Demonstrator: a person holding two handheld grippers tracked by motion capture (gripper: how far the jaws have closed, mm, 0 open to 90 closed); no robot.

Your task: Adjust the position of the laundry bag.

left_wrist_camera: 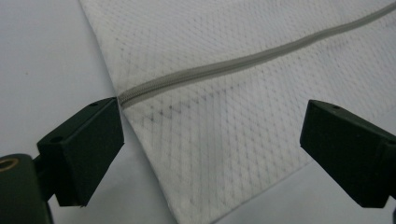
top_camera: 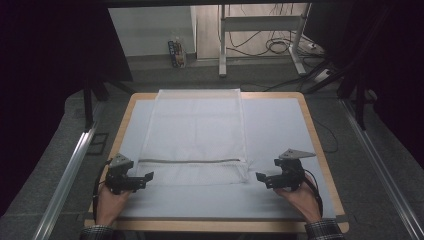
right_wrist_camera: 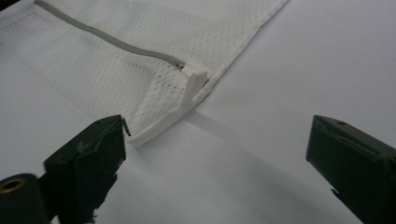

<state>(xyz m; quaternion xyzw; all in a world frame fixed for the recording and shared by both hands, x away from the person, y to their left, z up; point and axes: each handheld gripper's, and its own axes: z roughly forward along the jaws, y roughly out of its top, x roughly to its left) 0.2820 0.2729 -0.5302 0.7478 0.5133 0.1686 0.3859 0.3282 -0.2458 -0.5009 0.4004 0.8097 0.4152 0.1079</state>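
A white mesh bag point(top_camera: 195, 130) lies flat on the pale mat point(top_camera: 280, 125), its grey zipper point(top_camera: 190, 161) running across near the front end. My left gripper point(top_camera: 148, 176) rests at the bag's near left corner, jaws open. In the left gripper view the zipper's end point(left_wrist_camera: 135, 93) sits just beyond the left jaw, and mesh point(left_wrist_camera: 224, 140) lies between the jaws of the left gripper point(left_wrist_camera: 210, 149). My right gripper point(top_camera: 260, 176) stands open just off the near right corner. In the right gripper view the white zipper tab point(right_wrist_camera: 194, 84) and bag corner point(right_wrist_camera: 154, 128) lie ahead of the right gripper point(right_wrist_camera: 217, 158), untouched.
The mat covers a wooden table point(top_camera: 320, 150). Metal rails run along the floor at left point(top_camera: 65, 175) and right point(top_camera: 385, 170). Behind the table stand a white desk frame point(top_camera: 260, 30), loose cables point(top_camera: 280, 45) and a small carton point(top_camera: 176, 52).
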